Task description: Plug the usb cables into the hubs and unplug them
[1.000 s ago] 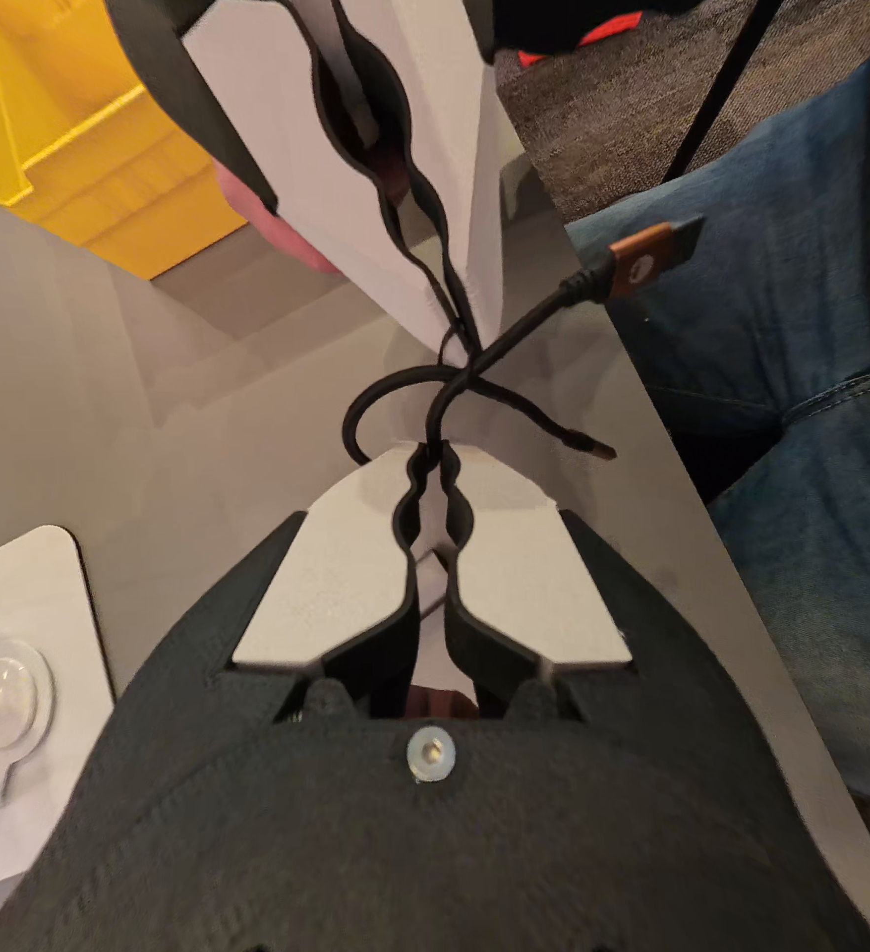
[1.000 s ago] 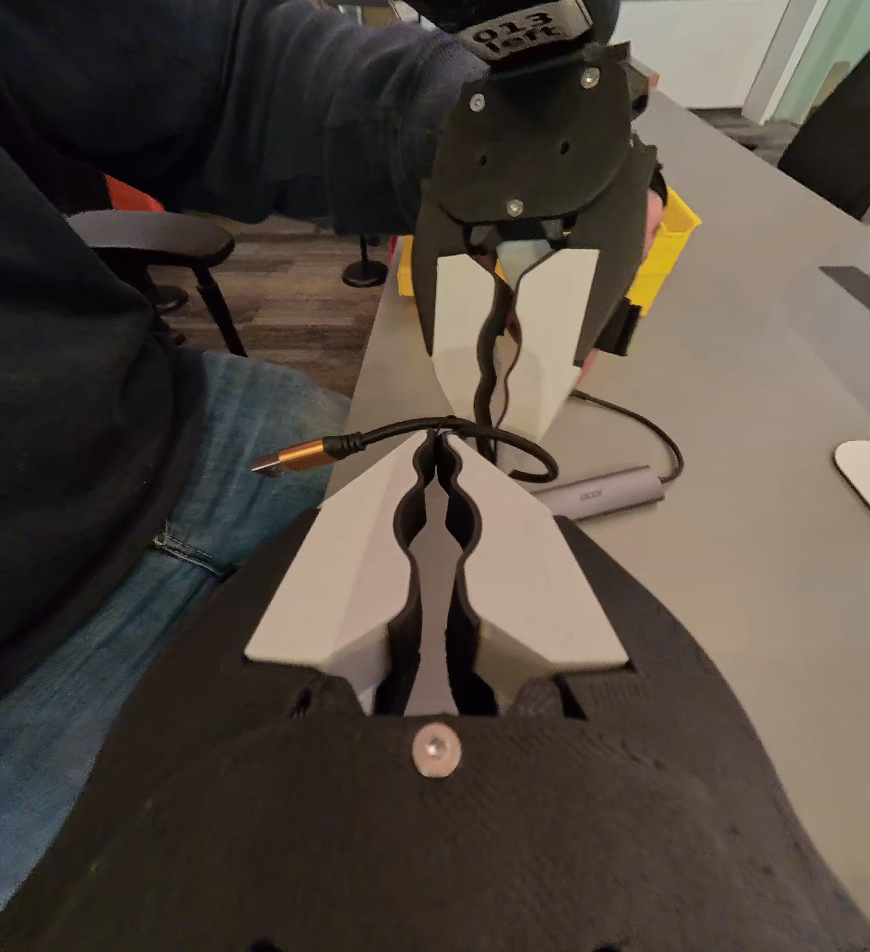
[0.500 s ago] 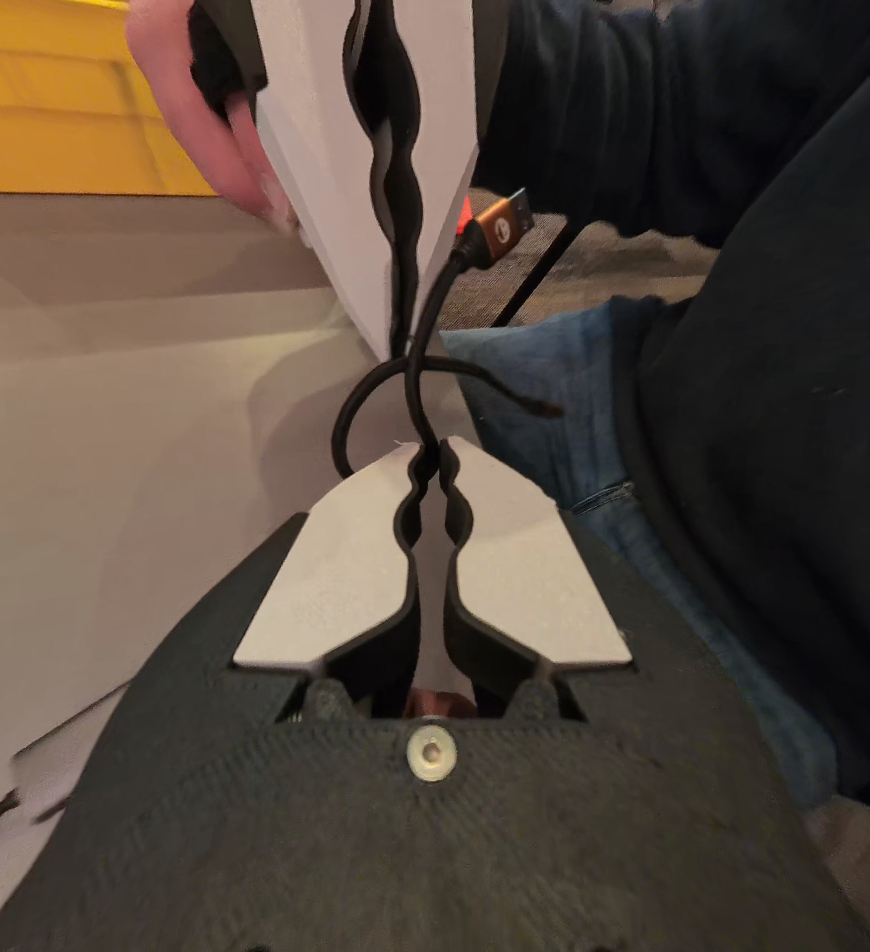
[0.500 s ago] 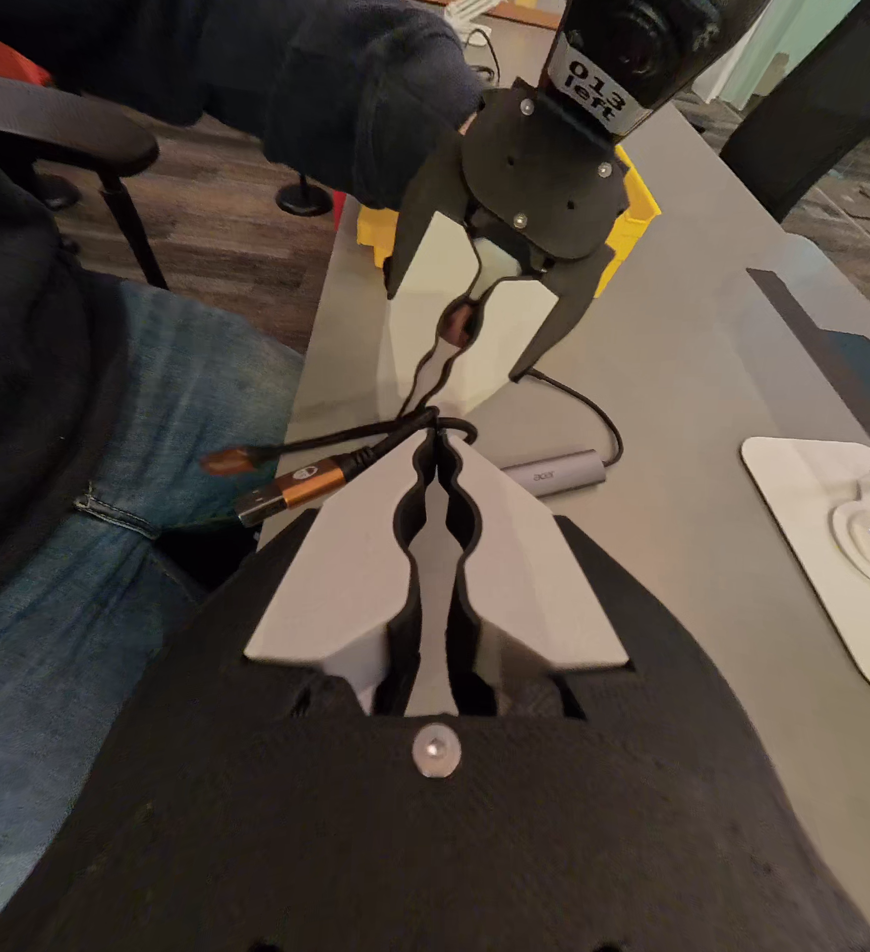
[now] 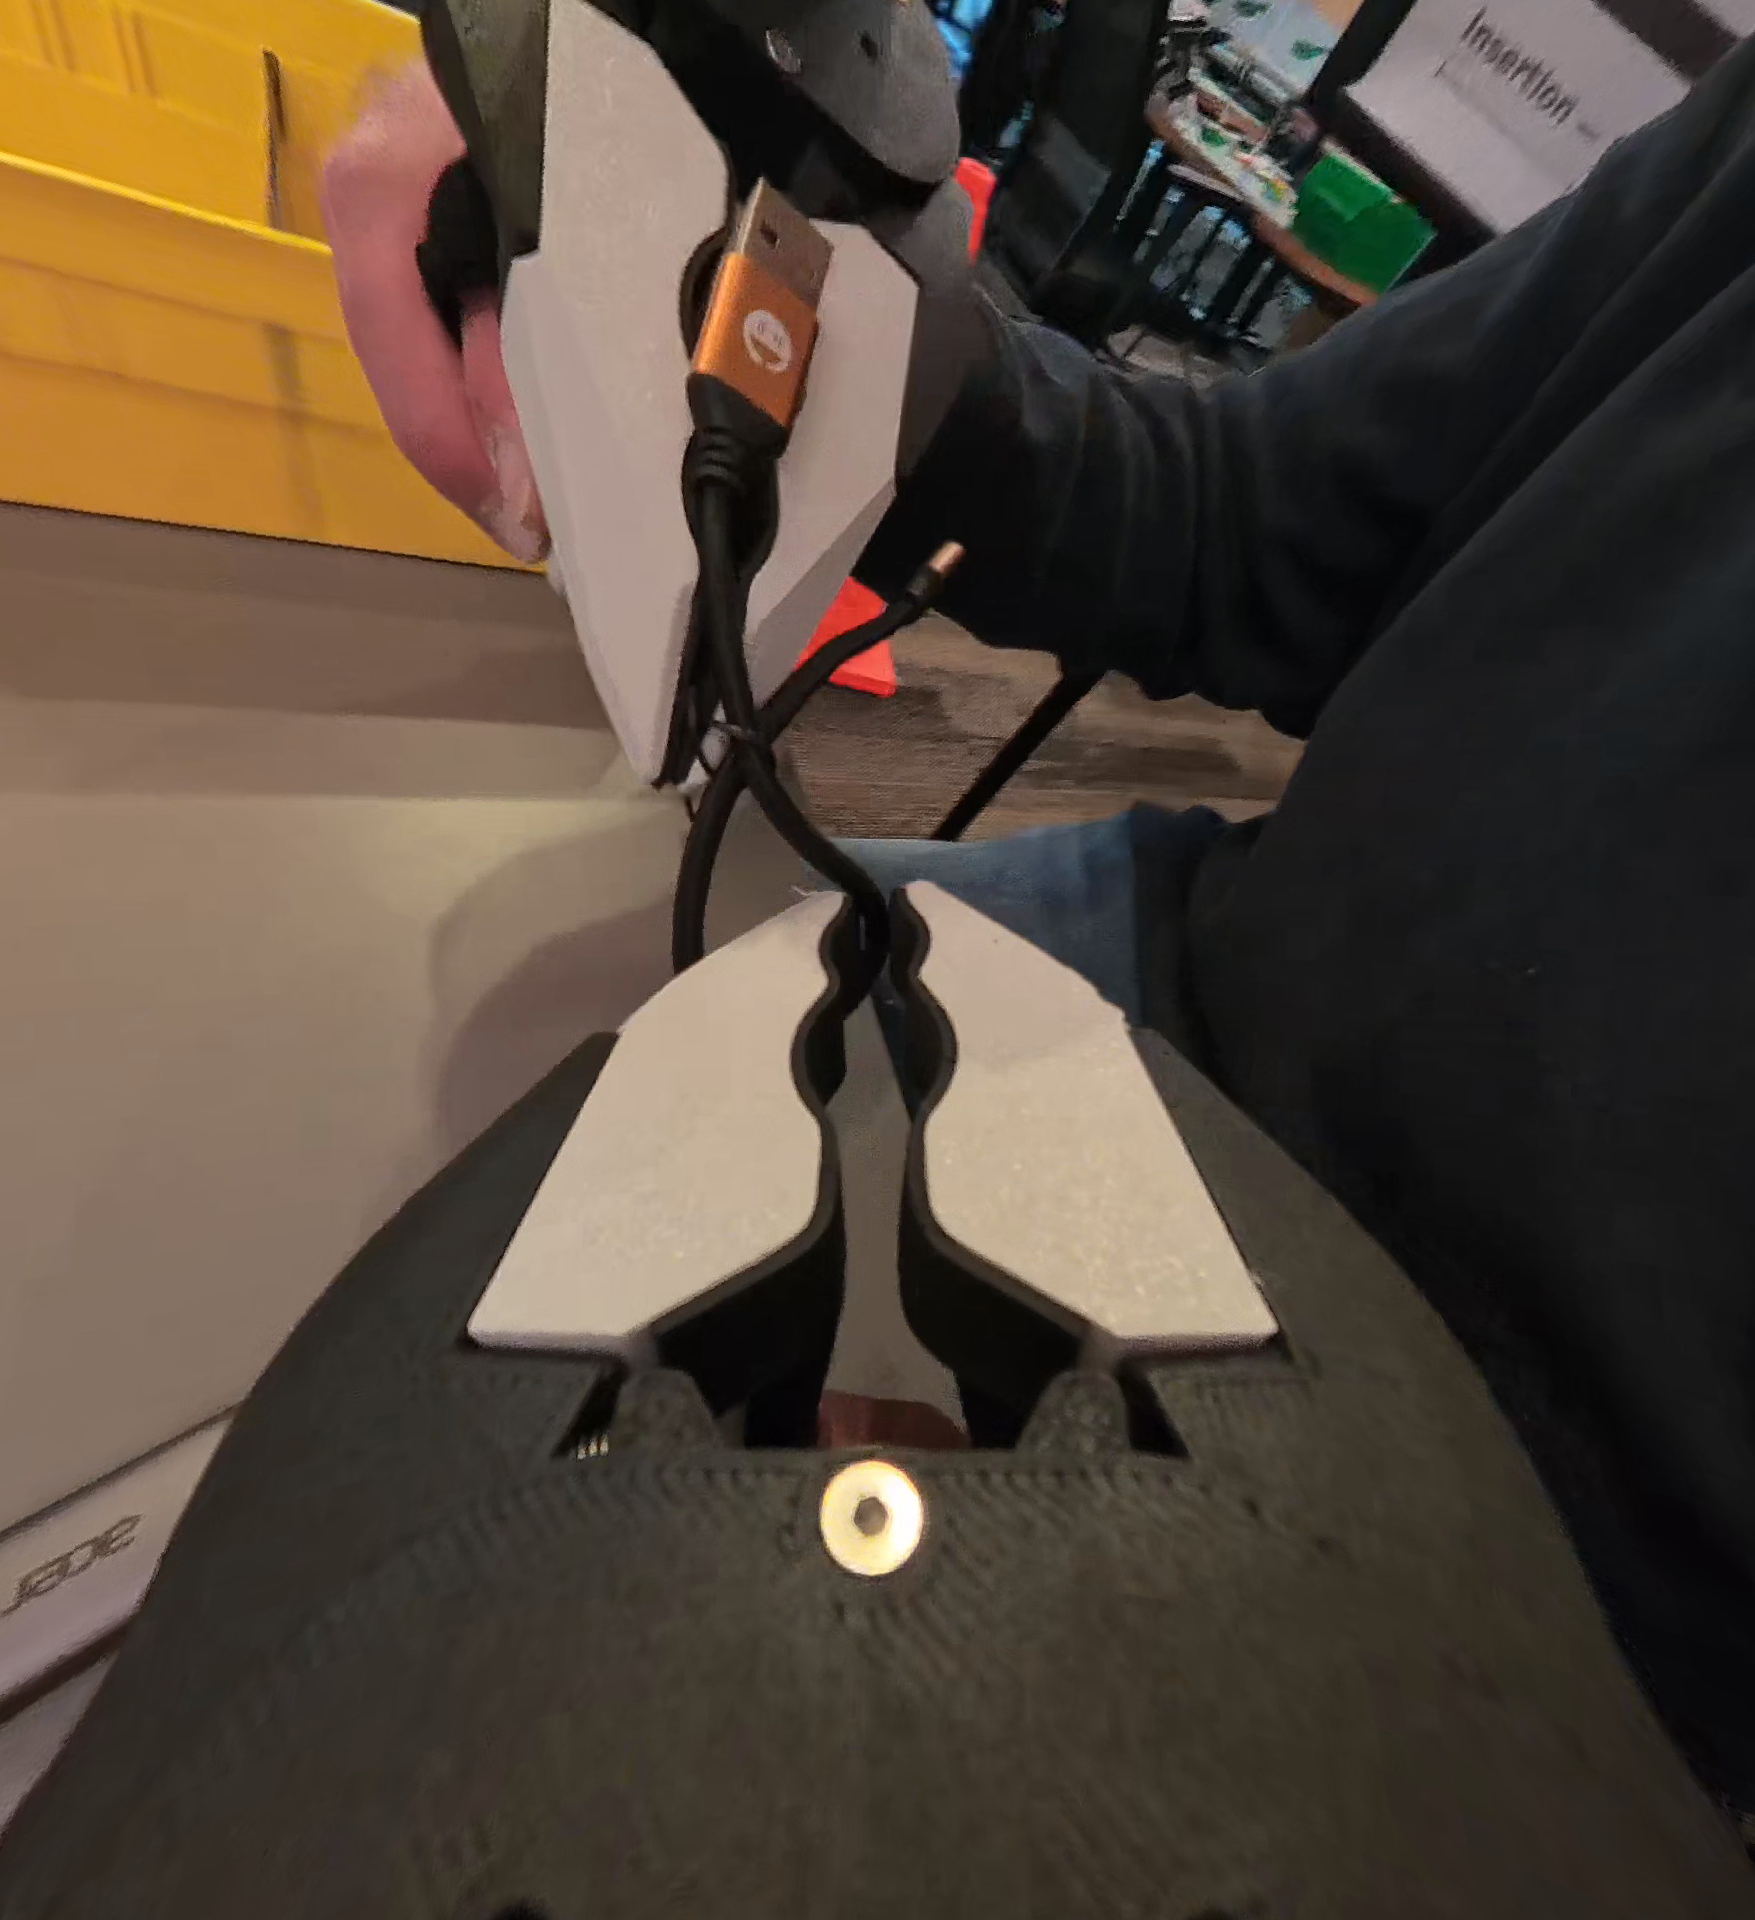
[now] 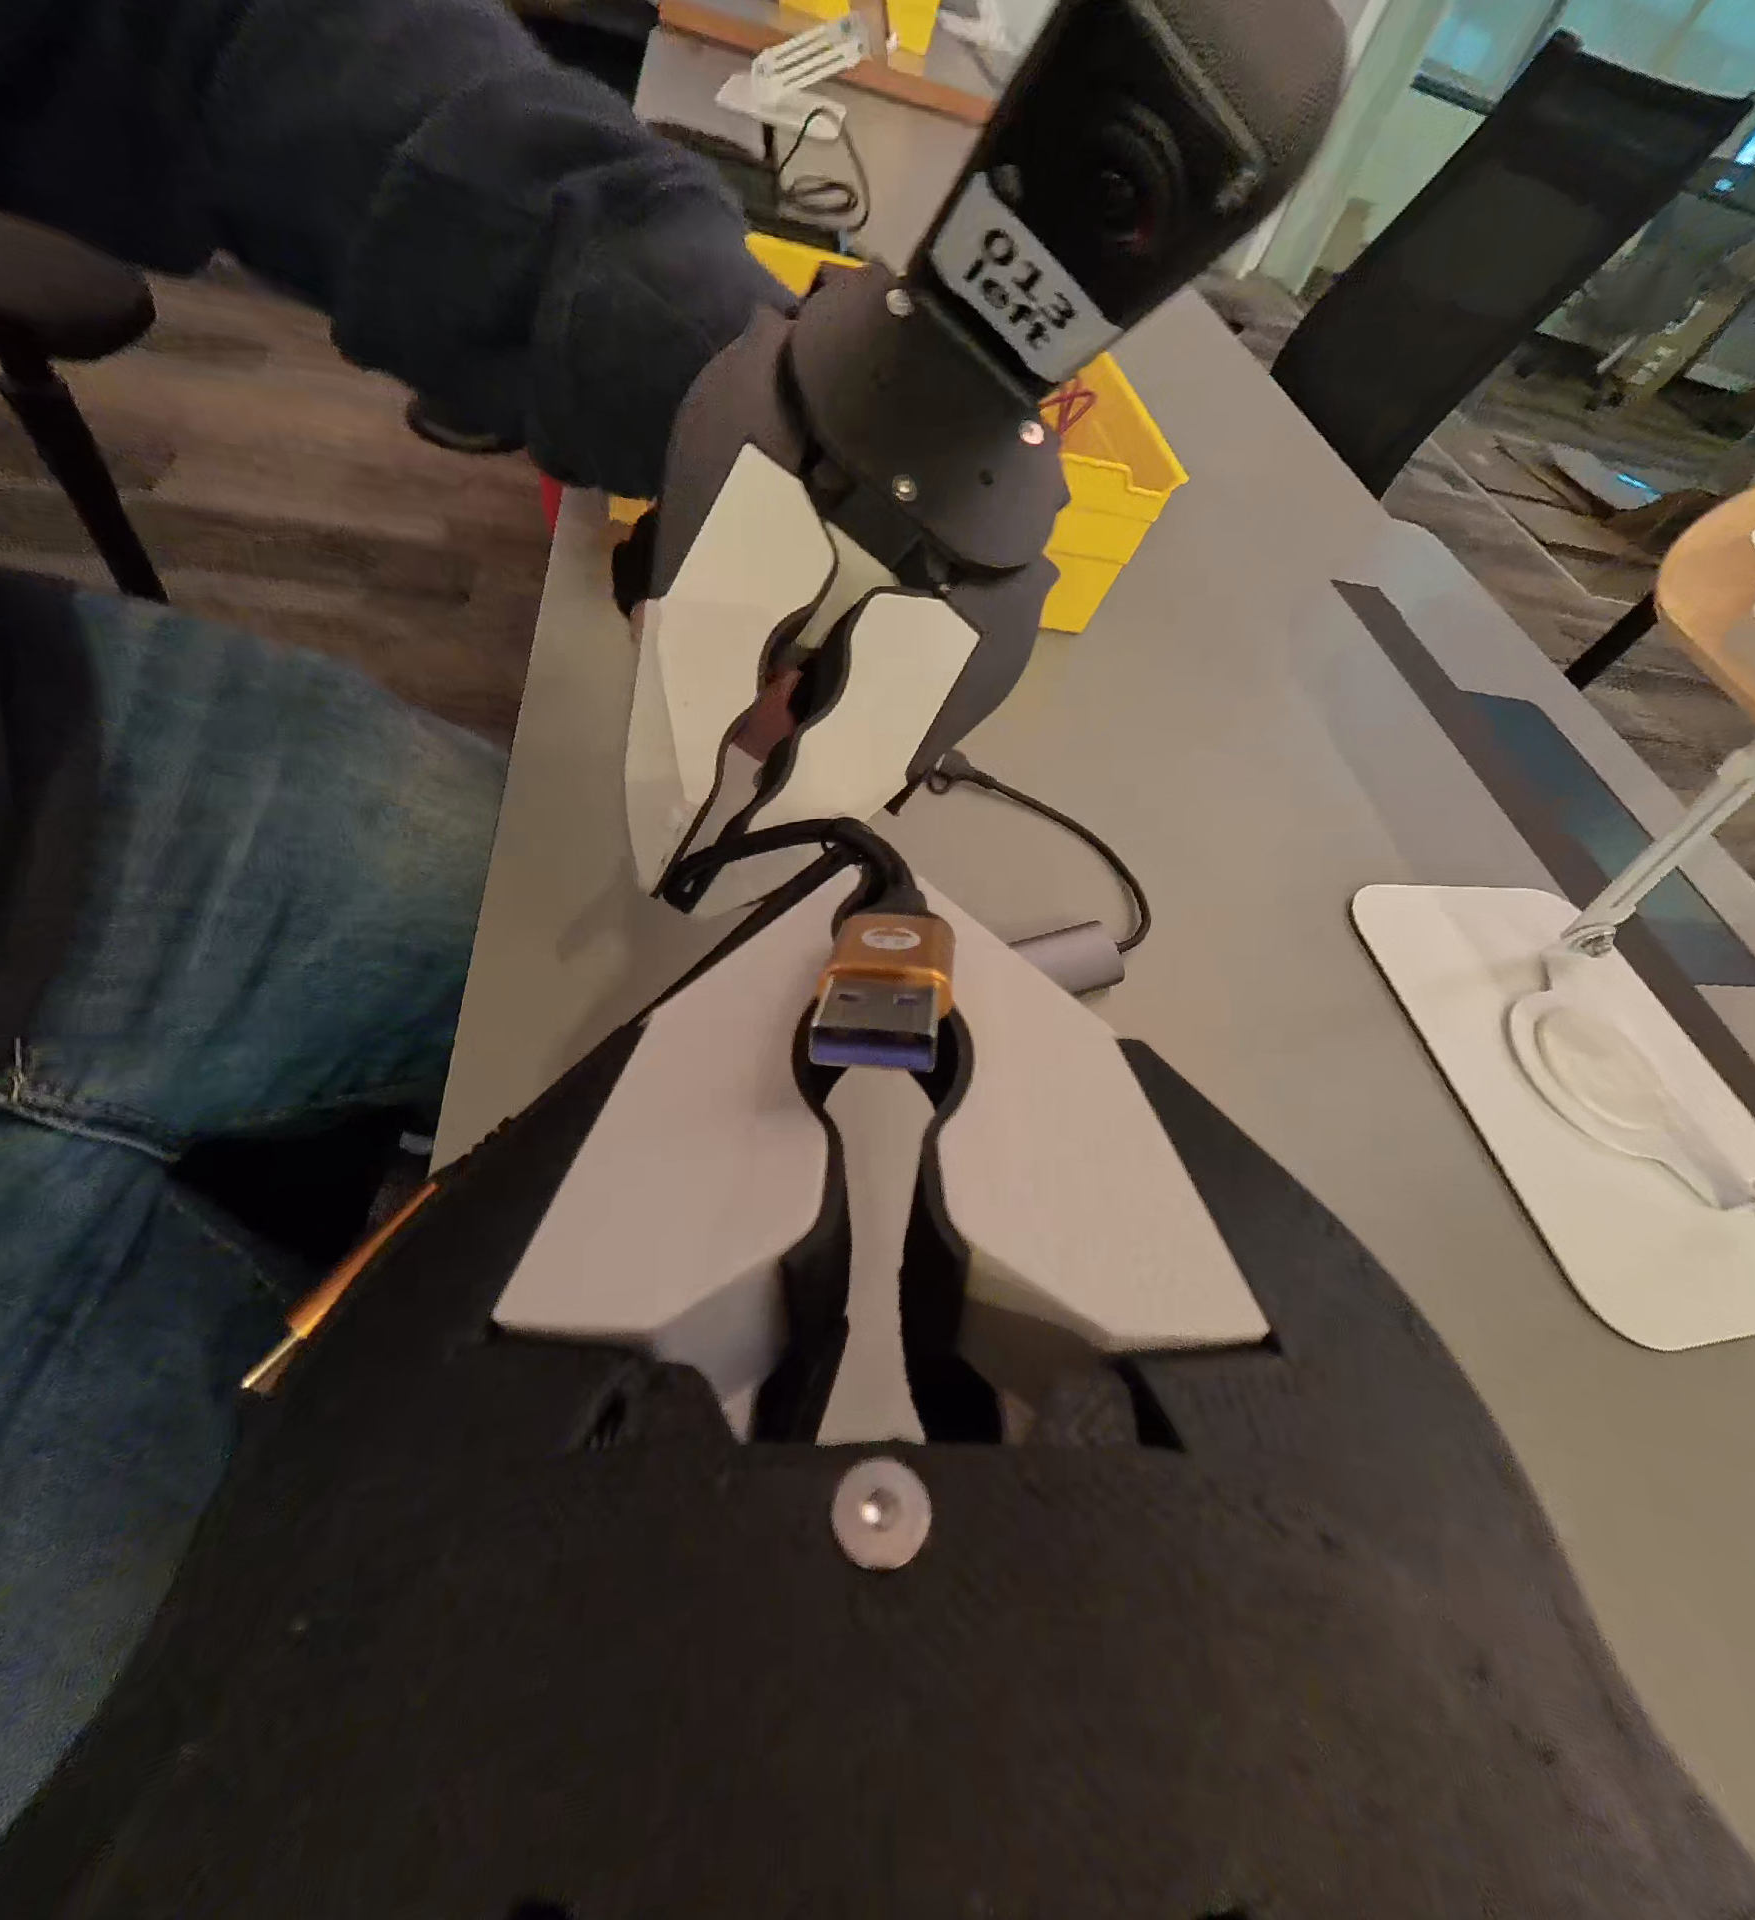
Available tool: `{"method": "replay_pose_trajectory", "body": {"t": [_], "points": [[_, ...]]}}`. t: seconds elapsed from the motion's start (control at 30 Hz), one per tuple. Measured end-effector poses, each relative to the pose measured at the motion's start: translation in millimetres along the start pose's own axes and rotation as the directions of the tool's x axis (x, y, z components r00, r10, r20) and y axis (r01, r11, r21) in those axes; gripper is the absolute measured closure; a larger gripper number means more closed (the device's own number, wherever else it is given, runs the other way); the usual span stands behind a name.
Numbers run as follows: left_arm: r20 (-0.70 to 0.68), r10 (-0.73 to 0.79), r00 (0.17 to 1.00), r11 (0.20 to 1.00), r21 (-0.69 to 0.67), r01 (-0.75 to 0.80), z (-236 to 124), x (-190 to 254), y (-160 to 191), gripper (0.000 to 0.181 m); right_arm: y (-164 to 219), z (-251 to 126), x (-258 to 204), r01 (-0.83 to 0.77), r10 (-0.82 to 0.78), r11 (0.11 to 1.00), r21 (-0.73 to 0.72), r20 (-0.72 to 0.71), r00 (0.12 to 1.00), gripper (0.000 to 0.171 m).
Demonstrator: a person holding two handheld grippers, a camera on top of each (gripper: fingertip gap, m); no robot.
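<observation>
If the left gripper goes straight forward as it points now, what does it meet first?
Most likely the right gripper: its white fingers hang right ahead of the left gripper, joined to it by the black cable. The gap looks short, but depth is unclear.

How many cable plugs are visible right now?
2: the orange USB-A plug lies over the right hand-held gripper fingers; the small plug hangs beyond the table edge. Others may be hidden.
</observation>
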State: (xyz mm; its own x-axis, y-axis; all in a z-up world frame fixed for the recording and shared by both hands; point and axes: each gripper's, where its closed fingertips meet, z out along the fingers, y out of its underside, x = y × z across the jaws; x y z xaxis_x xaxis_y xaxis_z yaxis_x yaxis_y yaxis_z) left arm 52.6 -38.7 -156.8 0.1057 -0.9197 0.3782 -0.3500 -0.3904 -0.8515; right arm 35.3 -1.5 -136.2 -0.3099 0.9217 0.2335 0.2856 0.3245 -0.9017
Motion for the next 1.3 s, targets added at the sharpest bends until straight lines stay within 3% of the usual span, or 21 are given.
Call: {"method": "replay_pose_trajectory", "body": {"t": [0.2,0.3,0.37,0.47,0.53,0.6,0.67,0.7,0.83,0.93,1.07,1.17,1.3], "points": [[0.075,-0.028,0.997,0.991,0.131,0.018,1,-6,-15,0.176,-5,-6,9,-0.109,0.113,0.989,0.097,-0.04,0.993,0.171],[0.2,0.02,0.98,0.99,0.134,-0.048,-2,-15,-16,0.165,-5,-8,10,-0.128,0.133,0.986,0.107,-0.039,0.99,0.171],[0.365,0.137,0.921,0.986,0.039,-0.163,-3,-25,-11,0.157,-6,-9,12,-0.155,0.16,0.98,0.127,-0.033,0.987,0.171],[0.565,0.362,0.742,0.928,-0.146,-0.342,-5,-33,-12,0.145,-6,-9,12,-0.19,0.195,0.97,0.151,-0.018,0.981,0.171],[0.674,0.498,0.545,0.859,-0.301,-0.414,-16,-44,-17,0.137,-5,-7,11,-0.203,0.208,0.966,0.157,-0.012,0.978,0.171],[0.745,0.54,0.391,0.819,-0.359,-0.447,-27,-48,-26,0.132,-4,-6,11,-0.224,0.228,0.962,0.159,-0.008,0.974,0.171],[0.772,0.595,0.224,0.767,-0.462,-0.446,-37,-55,-29,0.103,-1,-4,11,-0.236,0.239,0.961,0.143,-0.003,0.971,0.171],[0.76,0.635,0.139,0.724,-0.522,-0.452,-39,-55,-32,0.099,0,-3,9,-0.241,0.242,0.962,0.13,0.003,0.97,0.171],[0.655,0.754,0.039,0.576,-0.632,-0.519,-22,-44,-39,0.108,4,3,3,-0.233,0.232,0.969,0.087,0.013,0.973,0.171],[0.618,0.773,0.144,0.602,-0.642,-0.474,-16,-49,-31,0.134,-1,1,2,-0.211,0.211,0.974,0.083,0.008,0.978,0.171],[0.627,0.703,0.336,0.703,-0.541,-0.462,-15,-48,-27,0.168,-1,-2,-1,-0.169,0.168,0.985,0.042,0.021,0.986,0.171],[0.599,0.571,0.561,0.821,-0.432,-0.375,-13,-44,-20,0.176,2,1,-4,-0.167,0.165,0.986,0.03,0.069,0.984,0.171],[0.552,0.273,0.788,0.962,-0.163,-0.22,-11,-36,-19,0.177,0,4,-2,-0.113,0.112,0.994,0.013,0.031,0.993,0.171]]}}
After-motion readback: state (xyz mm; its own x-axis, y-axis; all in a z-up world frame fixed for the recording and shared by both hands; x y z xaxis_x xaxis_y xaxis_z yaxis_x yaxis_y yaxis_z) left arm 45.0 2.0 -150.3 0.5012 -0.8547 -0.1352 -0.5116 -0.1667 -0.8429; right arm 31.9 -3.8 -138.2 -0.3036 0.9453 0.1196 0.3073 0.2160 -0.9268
